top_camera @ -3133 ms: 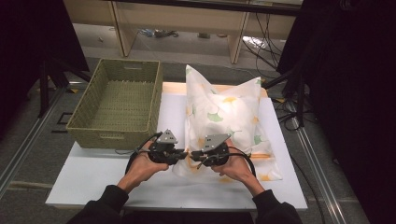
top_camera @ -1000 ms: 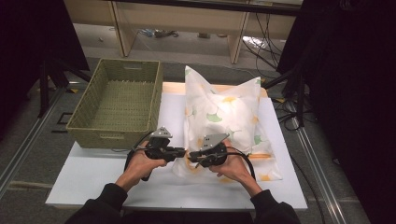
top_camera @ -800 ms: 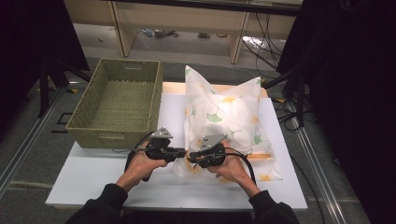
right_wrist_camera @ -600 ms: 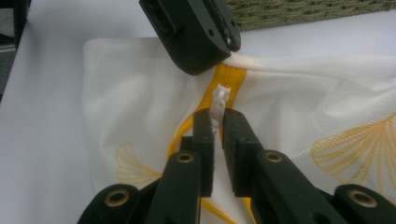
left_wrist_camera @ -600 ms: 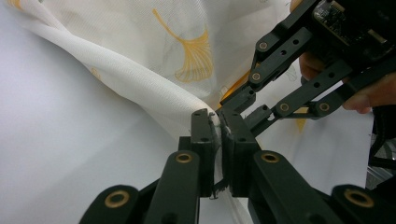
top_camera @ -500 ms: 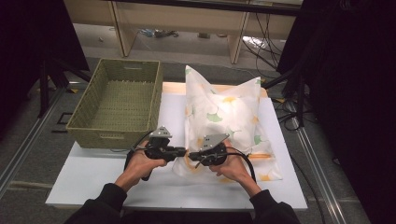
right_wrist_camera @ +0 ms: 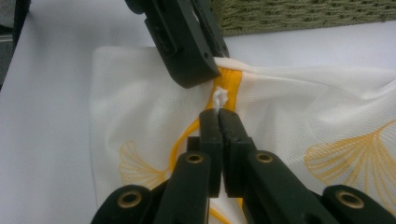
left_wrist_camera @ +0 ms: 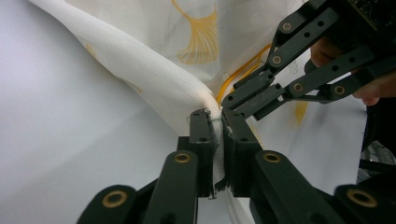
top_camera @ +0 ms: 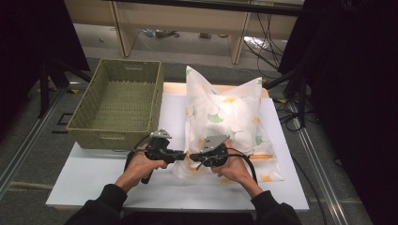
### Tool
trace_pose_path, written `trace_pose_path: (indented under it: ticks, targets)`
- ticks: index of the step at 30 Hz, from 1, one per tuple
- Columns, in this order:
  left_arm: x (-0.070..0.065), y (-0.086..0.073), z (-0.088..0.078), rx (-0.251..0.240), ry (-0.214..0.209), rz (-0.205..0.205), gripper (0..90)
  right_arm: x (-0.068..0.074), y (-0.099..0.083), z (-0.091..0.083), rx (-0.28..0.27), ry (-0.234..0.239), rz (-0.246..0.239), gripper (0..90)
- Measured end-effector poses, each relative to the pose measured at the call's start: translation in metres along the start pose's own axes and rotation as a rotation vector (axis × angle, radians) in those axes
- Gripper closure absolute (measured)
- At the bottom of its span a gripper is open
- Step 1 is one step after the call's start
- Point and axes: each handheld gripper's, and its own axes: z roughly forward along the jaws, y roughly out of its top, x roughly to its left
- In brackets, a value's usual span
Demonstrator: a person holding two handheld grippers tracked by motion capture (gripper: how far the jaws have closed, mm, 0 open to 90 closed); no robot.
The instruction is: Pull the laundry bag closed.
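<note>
- In the high view a white table (top_camera: 94,173) fills the lower middle of the frame; a pillow in a zipped cover (top_camera: 225,117) lies right of centre, and a woven basket (top_camera: 117,105) stands at centre left, just beside it.
- The left gripper (top_camera: 180,155) and right gripper (top_camera: 193,158) meet nose to nose at the cover's near left corner, low in the frame.
- In the left gripper view the left gripper (left_wrist_camera: 219,122), at centre, is clamped on a fold of cover fabric beside the zip.
- In the right gripper view the right gripper (right_wrist_camera: 218,112) has just been closing and is now pinched on the small white zip pull (right_wrist_camera: 219,97) on the orange zip tape (right_wrist_camera: 229,84).
- The step looks like starting to unzip the cover; next the right gripper likely needs a steady pull along the tape while the left holds the fabric taut.
- The cover is thin white mesh-like cloth printed with yellow and green ginkgo leaves; the pillow is plump and soft; the basket is stiff, olive, rectangular weave.
</note>
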Motion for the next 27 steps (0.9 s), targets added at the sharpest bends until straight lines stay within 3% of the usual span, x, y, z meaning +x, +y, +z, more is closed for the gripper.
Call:
trace_pose_path:
  ticks: [5, 8, 9, 10, 11, 13, 16, 22, 25, 26, 27]
  targets:
    - [-0.0049, 0.0044, -0.0034, -0.022, 0.004, 0.026, 84.7, -0.0012, -0.0016, 0.0010, -0.015, 0.008, 0.046, 86.8]
    - [-0.0072, 0.0064, -0.0047, -0.025, -0.003, 0.050, 84.7, -0.0028, -0.0007, 0.0003, -0.031, 0.002, 0.021, 86.4]
    - [-0.0074, 0.0064, -0.0047, -0.028, -0.002, 0.049, 84.7, -0.0005, -0.0007, -0.0001, -0.023, 0.008, 0.055, 86.4]
    - [-0.0077, 0.0062, -0.0043, -0.031, -0.003, 0.041, 84.6, -0.0025, -0.0003, 0.0005, -0.042, 0.014, 0.030, 86.4]
    - [-0.0074, 0.0059, -0.0043, -0.031, 0.000, 0.044, 84.7, -0.0011, -0.0005, -0.0009, -0.038, 0.012, 0.067, 86.5]
    - [-0.0071, 0.0056, -0.0042, -0.034, -0.005, 0.036, 84.6, -0.0036, -0.0010, 0.0001, -0.054, 0.016, 0.048, 86.2]
    - [-0.0080, 0.0057, -0.0036, -0.039, -0.007, 0.036, 84.6, -0.0040, -0.0024, 0.0008, -0.058, 0.027, 0.080, 85.9]
    - [-0.0073, 0.0058, -0.0045, -0.030, -0.012, 0.047, 84.6, -0.0031, -0.0012, -0.0006, -0.062, 0.014, 0.066, 90.0]
    - [-0.0080, 0.0052, -0.0039, -0.033, -0.007, 0.047, 84.6, -0.0026, 0.0005, -0.0018, -0.045, 0.007, 0.027, 90.0]
    - [-0.0080, 0.0053, -0.0037, -0.037, -0.009, 0.042, 84.6, 0.0005, 0.0007, -0.0025, -0.042, -0.007, 0.048, 90.0]
    - [-0.0072, 0.0053, -0.0042, -0.032, -0.006, 0.044, 84.2, -0.0003, 0.0019, -0.0031, -0.036, 0.004, 0.027, 90.0]
